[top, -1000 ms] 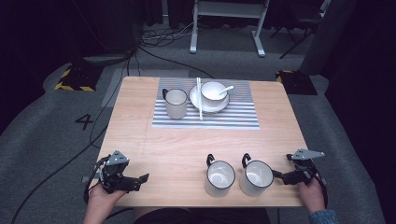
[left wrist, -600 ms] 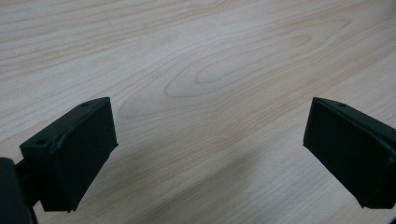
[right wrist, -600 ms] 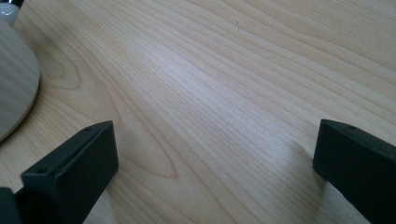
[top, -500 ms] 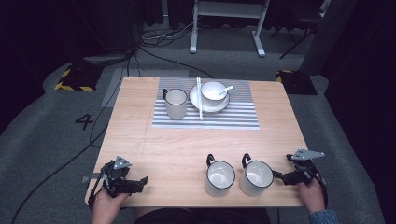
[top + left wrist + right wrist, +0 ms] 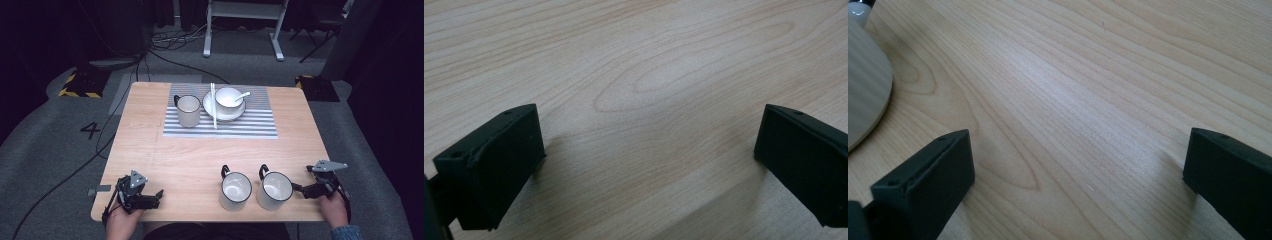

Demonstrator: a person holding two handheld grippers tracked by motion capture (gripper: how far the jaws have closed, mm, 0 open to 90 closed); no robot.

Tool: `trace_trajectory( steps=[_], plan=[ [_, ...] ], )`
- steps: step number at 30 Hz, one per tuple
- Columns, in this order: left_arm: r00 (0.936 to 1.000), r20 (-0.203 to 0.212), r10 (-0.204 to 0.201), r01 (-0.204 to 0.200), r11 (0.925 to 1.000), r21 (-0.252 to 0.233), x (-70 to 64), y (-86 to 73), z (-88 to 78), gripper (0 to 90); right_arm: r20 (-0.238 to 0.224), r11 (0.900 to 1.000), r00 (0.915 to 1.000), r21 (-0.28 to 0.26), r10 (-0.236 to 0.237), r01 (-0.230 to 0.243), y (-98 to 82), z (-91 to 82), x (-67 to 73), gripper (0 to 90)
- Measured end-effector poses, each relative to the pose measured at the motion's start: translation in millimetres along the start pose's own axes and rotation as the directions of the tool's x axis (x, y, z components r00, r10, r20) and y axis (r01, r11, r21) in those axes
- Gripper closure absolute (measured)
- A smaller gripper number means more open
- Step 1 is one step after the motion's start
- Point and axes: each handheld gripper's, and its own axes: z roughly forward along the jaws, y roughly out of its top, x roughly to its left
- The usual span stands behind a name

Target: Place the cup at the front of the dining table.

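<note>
High view: my left tool [image 5: 159, 194] has drawn back to the bench [image 5: 200, 155] near edge; my right tool [image 5: 296, 188] rests just beside the right mug [image 5: 274, 190], likely next to grasp | Left gripper view: jaws apart over bare wood | Right gripper view: jaws apart, mug at left.

Three mugs: one [image 5: 188, 110] on the striped mat [image 5: 250, 129], two [image 5: 235, 190] [image 5: 274, 189] at the near table edge. One bowl [image 5: 228, 98], one plate [image 5: 210, 106], one spoon [image 5: 242, 95], one pair of chopsticks [image 5: 213, 106]. Two grippers [image 5: 156, 196] [image 5: 298, 189].
</note>
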Motion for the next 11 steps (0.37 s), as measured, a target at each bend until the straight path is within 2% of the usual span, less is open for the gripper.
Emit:
trace_trajectory(
  steps=[3,11],
  plan=[
    [1.0000,0.002,-0.009,0.009,0.9999,-0.007,-1.8,-1.5,-0.2,0.0,0.002,1.000,1.0000,0.000,0.003,-0.003,0.0,0.1,0.2,0.1],
    [1.0000,-0.006,-0.002,0.002,0.9999,-0.012,-2.4,-1.7,0.1,0.0,0.001,1.000,1.0000,-0.001,0.001,-0.001,0.0,0.1,0.0,0.2]
  ],
)
